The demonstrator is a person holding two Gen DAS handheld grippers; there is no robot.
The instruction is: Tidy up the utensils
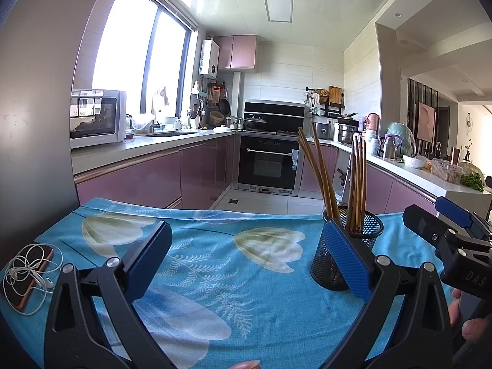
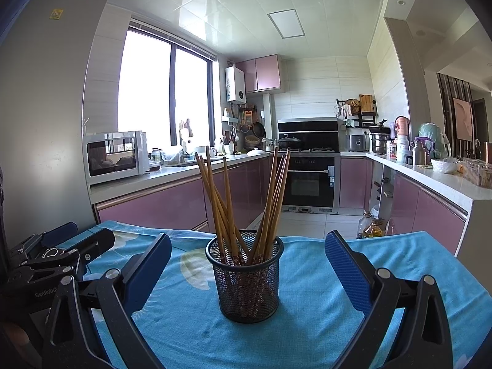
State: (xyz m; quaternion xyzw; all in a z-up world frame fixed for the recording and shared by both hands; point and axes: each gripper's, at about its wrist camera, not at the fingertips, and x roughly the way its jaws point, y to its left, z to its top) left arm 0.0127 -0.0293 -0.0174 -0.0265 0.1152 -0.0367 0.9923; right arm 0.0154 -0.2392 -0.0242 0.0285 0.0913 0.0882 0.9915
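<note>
A black mesh cup (image 2: 247, 279) stands upright on the blue flowered tablecloth (image 2: 310, 332), holding several wooden chopsticks (image 2: 243, 196) that fan left and right. My right gripper (image 2: 247, 264) is open and empty, its blue pads (image 2: 349, 272) either side of the cup and apart from it. In the left wrist view the same cup (image 1: 333, 255) with the chopsticks (image 1: 338, 184) stands at the right, partly behind my left gripper's right pad (image 1: 347, 255). My left gripper (image 1: 249, 255) is open and empty over bare cloth (image 1: 215, 264). The right gripper's body (image 1: 449, 240) shows at the far right.
A phone with tangled white earphones (image 1: 29, 272) lies on the cloth at the left edge. Beyond the table's far edge is a kitchen with pink cabinets (image 1: 160, 178), a white microwave (image 2: 115, 156), an oven (image 2: 307, 184) and a cluttered right-hand counter (image 2: 446, 172).
</note>
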